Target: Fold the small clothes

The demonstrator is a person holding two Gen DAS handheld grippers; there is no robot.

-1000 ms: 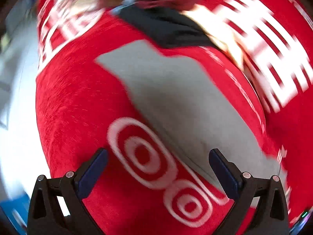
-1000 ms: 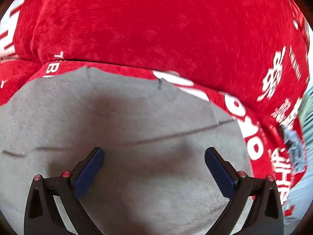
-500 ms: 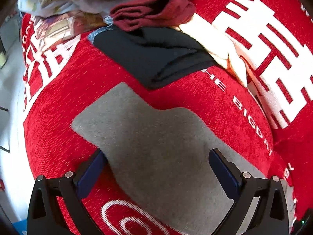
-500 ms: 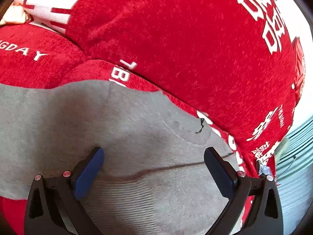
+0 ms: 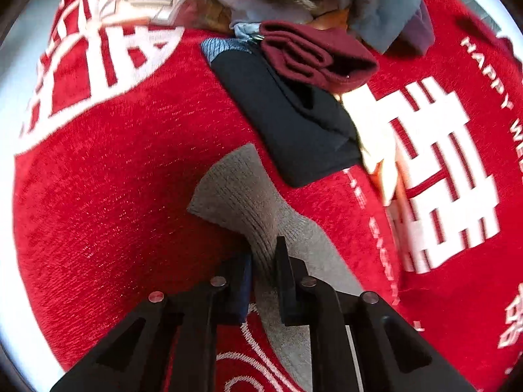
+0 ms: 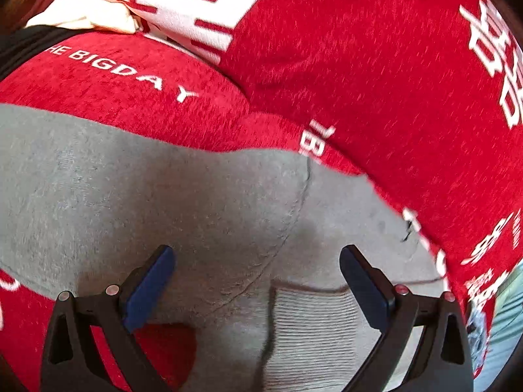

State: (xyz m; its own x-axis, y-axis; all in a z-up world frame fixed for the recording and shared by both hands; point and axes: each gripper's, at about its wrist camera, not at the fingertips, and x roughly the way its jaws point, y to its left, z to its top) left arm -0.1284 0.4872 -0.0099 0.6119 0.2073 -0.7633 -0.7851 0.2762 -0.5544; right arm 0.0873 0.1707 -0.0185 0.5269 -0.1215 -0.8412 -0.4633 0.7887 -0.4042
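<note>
From the left wrist, the left gripper (image 5: 263, 261) pinches the ribbed top of the grey sock (image 5: 238, 202), bunching it tight, probably so that end can be lifted and folded over. The sock lies on a red cloth (image 5: 114, 179) with white writing. Behind it sit a black garment (image 5: 291, 121) and a dark red folded one (image 5: 317, 58), perhaps waiting in a pile.

From the right wrist, the right gripper (image 6: 258, 271) is wide, holding nothing. It hangs over the sock's (image 6: 147, 196) other end, likely ready to grab it.
</note>
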